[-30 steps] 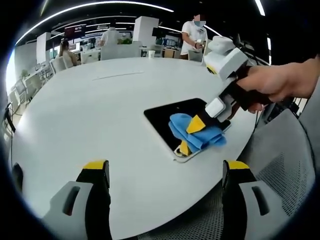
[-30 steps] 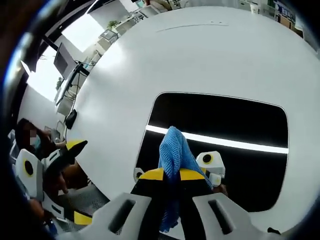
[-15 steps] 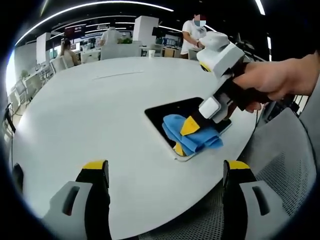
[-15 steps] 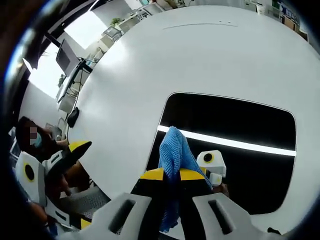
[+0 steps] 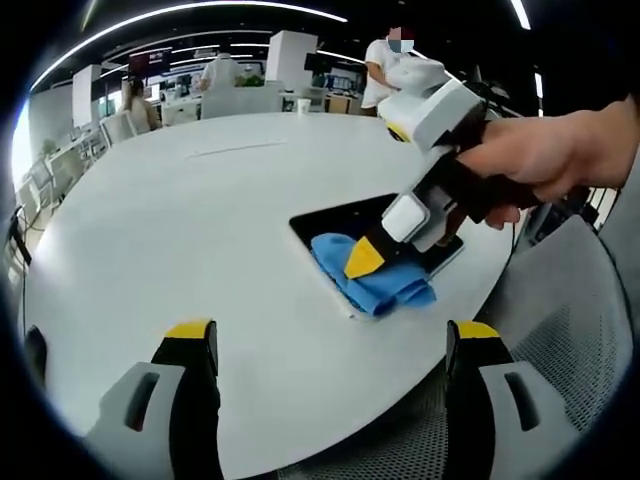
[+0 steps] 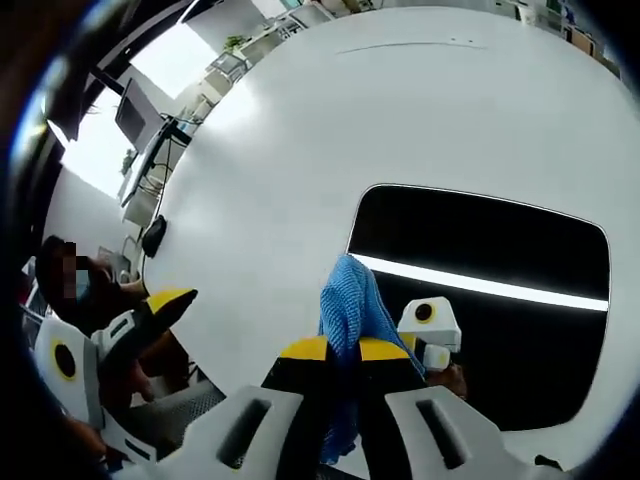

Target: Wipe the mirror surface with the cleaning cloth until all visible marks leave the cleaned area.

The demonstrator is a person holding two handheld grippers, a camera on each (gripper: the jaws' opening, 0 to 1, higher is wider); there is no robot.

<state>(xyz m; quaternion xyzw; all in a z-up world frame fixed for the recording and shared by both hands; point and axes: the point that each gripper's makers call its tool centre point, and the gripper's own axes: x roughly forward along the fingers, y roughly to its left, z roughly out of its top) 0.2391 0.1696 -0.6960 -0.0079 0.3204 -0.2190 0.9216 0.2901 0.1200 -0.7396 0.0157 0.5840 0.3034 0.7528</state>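
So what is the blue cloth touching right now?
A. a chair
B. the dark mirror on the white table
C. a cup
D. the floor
B: the right gripper presses the blue cloth onto the dark mirror lying on the white table.

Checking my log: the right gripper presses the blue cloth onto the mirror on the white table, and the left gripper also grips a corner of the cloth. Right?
One slip: the left gripper grips nothing. In the left gripper view its jaws stand open and apart over the white table, short of the mirror. The right gripper alone holds the blue cloth.
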